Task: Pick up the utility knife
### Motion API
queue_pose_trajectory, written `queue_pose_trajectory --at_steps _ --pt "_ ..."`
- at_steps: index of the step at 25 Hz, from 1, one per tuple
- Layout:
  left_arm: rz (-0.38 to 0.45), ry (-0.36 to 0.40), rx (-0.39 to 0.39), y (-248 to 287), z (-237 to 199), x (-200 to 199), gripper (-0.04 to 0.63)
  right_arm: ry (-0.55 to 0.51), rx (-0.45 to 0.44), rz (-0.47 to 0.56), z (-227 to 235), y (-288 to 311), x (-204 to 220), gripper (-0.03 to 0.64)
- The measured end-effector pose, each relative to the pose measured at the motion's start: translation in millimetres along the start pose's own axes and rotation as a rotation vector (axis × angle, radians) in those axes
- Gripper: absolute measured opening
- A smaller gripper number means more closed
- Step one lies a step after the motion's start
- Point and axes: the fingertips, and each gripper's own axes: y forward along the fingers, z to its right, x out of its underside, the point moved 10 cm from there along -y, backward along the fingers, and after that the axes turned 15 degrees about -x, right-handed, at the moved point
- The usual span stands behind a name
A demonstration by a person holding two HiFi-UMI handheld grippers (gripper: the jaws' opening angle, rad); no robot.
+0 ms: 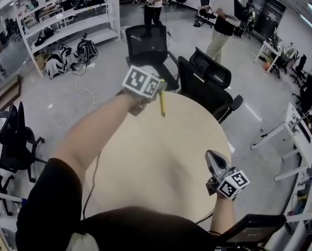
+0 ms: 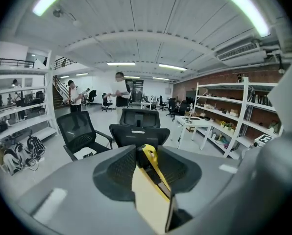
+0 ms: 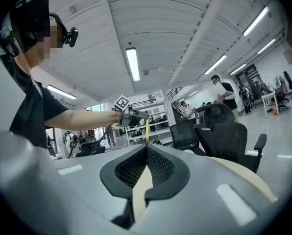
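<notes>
1. We see the round beige wooden counter (image 1: 161,161), its far edge crowded by black mesh office chairs (image 1: 205,82); grey floor (image 1: 67,109) spreads wide to the left.
2. Our left claw (image 1: 156,89), on an outstretched arm above that far edge, grips the slim yellow utility knife (image 1: 162,104), which hangs downward (well apart from the counter).
3. Our right claw (image 1: 211,156) sits by the near right edge, jaws together with nothing between them.

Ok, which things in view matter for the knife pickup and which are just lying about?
Belongs to the job: utility knife, clamped in the left gripper; round table beneath it.
Just about: right gripper, shut and empty; black office chairs; white shelving; bags by the shelving; people beyond.
</notes>
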Motion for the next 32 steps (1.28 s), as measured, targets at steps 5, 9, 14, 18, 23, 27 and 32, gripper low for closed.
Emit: queue_pose_trajectory --at_steps 5,9,14,18,23,27,32 --pt "0.062 -0.023 0.029 -64 -13 8 0.137 -0.010 -0.008 0.002 -37 11 -7 0.015" --pt "0.116 -0.049 0.053 -115 -29 12 0.137 -0.025 -0.017 -0.002 -68 27 -16 0.015" --pt "0.182 -0.074 0.087 -175 -47 23 0.137 -0.048 -0.027 -0.014 -108 47 -21 0.015" --pt "0.245 -0.071 0.094 -224 -64 33 0.137 -0.071 -0.038 -0.023 -141 64 -26 0.015" --pt "0.301 -0.074 0.130 -278 -78 49 0.137 -0.095 -0.043 -0.025 -180 81 -32 0.014" --pt "0.328 -0.079 0.152 -319 -91 67 0.137 -0.099 -0.052 -0.028 -207 93 -33 0.015" --pt "0.355 -0.081 0.150 -363 -109 92 0.137 -0.107 -0.064 -0.038 -232 106 -32 0.015"
